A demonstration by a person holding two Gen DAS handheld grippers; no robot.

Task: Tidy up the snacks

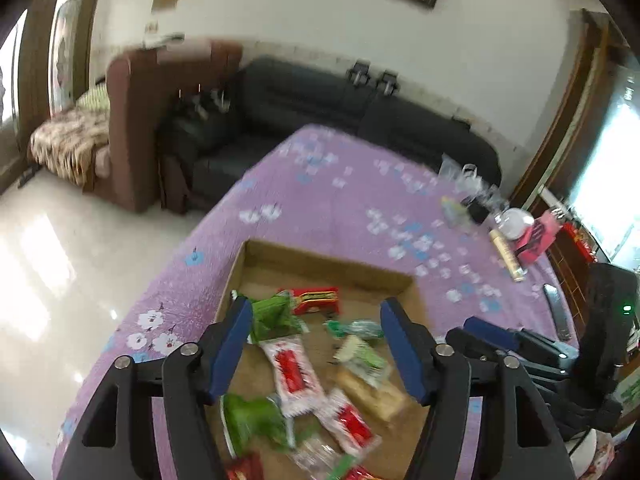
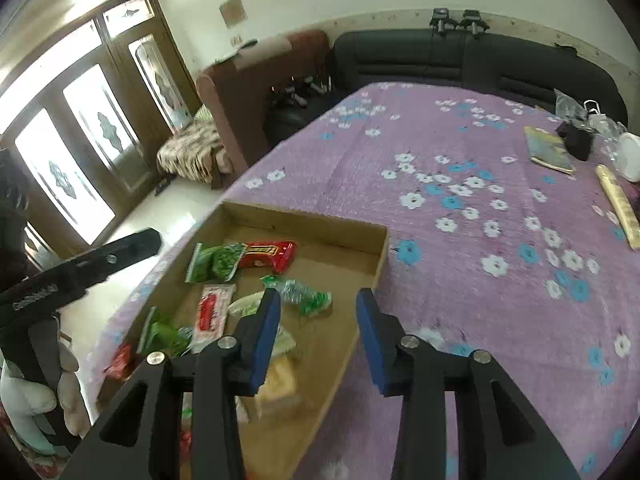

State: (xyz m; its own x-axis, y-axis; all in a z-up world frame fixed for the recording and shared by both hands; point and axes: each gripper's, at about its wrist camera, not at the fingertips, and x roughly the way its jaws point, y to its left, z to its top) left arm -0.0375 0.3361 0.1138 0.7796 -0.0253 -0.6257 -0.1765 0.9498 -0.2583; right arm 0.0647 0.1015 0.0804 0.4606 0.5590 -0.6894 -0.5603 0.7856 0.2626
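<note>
A shallow cardboard box (image 1: 328, 266) (image 2: 304, 218) lies on the purple flowered bedspread and holds several snack packets: green ones (image 1: 276, 316) (image 2: 214, 262), red ones (image 1: 316, 300) (image 2: 268, 254), white-and-red ones (image 1: 294, 372) (image 2: 210, 312) and a yellow one (image 1: 372, 394) (image 2: 280, 380). My left gripper (image 1: 316, 346) hovers open and empty above the box's middle. My right gripper (image 2: 318, 338) is open and empty over the box's right side. The right gripper shows in the left wrist view (image 1: 492, 330); the left gripper's body shows in the right wrist view (image 2: 80, 268).
The bedspread (image 2: 480, 220) stretches right of the box. At its far right lie a book (image 2: 550, 150), a gold tube (image 2: 618, 206) (image 1: 506, 254), a white round object (image 2: 630, 156), a pink item (image 1: 536, 236) and plastic bags (image 1: 468, 184). A black sofa (image 1: 360, 120) and a brown armchair (image 1: 152, 120) stand behind.
</note>
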